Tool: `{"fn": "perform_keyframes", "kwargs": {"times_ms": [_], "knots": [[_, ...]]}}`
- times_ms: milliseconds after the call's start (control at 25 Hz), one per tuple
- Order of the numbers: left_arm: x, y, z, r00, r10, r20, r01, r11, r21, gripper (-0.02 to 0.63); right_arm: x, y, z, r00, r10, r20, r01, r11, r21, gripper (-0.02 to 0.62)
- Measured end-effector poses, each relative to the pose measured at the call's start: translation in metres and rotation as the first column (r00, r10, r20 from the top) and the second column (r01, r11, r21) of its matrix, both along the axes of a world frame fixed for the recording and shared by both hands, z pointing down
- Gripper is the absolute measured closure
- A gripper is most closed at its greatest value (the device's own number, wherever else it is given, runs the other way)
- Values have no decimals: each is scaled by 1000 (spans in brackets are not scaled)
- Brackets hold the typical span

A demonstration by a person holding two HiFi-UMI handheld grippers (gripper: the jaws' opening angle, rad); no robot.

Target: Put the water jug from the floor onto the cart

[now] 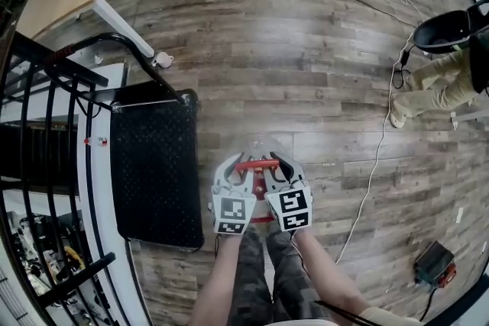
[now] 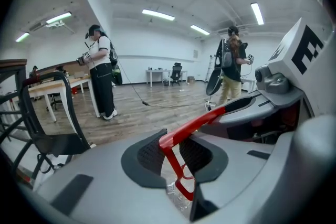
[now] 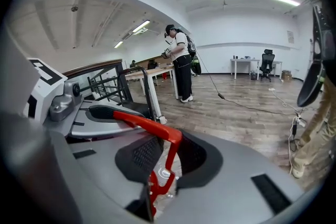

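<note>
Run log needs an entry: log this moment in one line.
left gripper: gripping red handle | right gripper: gripping red handle | water jug: beside cart, not on it | phase: two-gripper grasp

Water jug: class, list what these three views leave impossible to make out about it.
- Jug body: in the head view it is mostly covered by the left hand-held gripper and right hand-held gripper. Its fill level is unclear.
- Both gripper views: the jaws are closed on the red handle, and the gripper shells hide the jug below.
- Whether it rests on the floor: cannot tell.
</note>
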State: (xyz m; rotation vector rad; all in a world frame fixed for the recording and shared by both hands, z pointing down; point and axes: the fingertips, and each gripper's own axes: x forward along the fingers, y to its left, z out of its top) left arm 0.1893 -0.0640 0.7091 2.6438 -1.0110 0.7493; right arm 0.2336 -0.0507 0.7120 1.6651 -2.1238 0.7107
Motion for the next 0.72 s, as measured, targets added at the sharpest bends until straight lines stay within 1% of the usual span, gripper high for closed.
{"fn": "perform_keyframes", "kwargs": {"times_ms": [280,520,720], "knots": [[0,18,-66,1000,0,6,0,1000,10,532,3,18,-64,1000,-2,-8,2,1000,9,515],[-1,33,-119,1000,-3,-4,4,999,45,532,0,32,-120,999,-28,-28,30,998,51,515],[7,44,-163,1000,-28,-15,28,998,51,534,8,41,-166,998,-52,-30,54,995,85,515]]}}
